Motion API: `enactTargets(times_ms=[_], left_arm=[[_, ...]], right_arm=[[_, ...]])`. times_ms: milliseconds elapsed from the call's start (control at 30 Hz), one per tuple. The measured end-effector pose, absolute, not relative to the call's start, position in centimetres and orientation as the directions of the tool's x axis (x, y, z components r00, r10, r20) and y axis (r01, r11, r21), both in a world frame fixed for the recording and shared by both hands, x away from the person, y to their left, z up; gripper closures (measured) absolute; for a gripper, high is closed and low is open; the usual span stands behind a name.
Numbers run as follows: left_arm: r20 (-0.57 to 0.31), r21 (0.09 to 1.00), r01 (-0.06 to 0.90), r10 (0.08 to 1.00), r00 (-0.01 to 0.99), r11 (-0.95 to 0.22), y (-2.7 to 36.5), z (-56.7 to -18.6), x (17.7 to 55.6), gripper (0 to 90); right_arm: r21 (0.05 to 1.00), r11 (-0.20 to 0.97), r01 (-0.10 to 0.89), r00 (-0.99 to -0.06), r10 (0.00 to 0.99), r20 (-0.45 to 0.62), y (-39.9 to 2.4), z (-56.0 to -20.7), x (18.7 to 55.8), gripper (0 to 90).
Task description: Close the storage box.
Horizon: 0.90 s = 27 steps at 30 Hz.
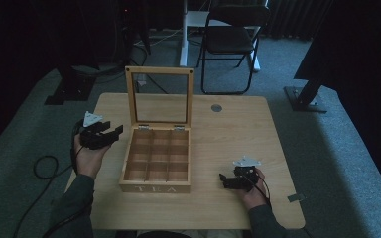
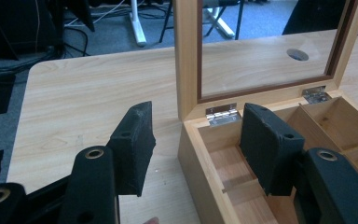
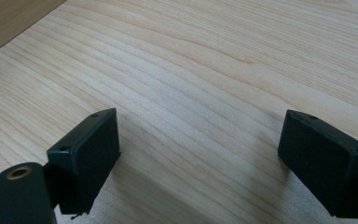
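A wooden tea box (image 1: 156, 161) marked TEA stands open in the middle of the table, its glass lid (image 1: 160, 96) upright at the back. Its compartments look bare. My left gripper (image 1: 113, 133) hovers open just left of the box, near the back left corner. In the left gripper view the jaws straddle that corner of the box (image 2: 200, 140) without touching it; nothing is gripped. My right gripper (image 1: 223, 181) rests open low over the table, right of the box's front corner, with bare wood between its jaws (image 3: 200, 154).
The light wooden table (image 1: 228, 139) has a round cable hole (image 1: 216, 107) behind the box. A folding chair (image 1: 230, 42) stands on the carpet beyond the table. A cable (image 1: 44, 166) trails off the table's left edge.
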<state>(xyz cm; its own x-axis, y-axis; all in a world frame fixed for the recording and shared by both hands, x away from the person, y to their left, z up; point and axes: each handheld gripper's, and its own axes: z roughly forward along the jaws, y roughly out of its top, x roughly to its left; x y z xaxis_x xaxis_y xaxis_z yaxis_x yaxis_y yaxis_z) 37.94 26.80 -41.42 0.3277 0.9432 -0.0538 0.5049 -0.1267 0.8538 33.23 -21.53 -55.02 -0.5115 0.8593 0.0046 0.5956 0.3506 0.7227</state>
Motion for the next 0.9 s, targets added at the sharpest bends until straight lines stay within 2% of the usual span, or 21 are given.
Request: enactTargets(times_ms=[900], left_arm=[[-0.054, 0.858, 0.500, 0.950, 0.307, -0.113, 26.3, -39.8, 41.7, 41.4]], right_arm=[[0.723, 0.350, 0.596, -0.511, 0.860, 0.005, -21.5, -55.0, 33.2, 12.1]])
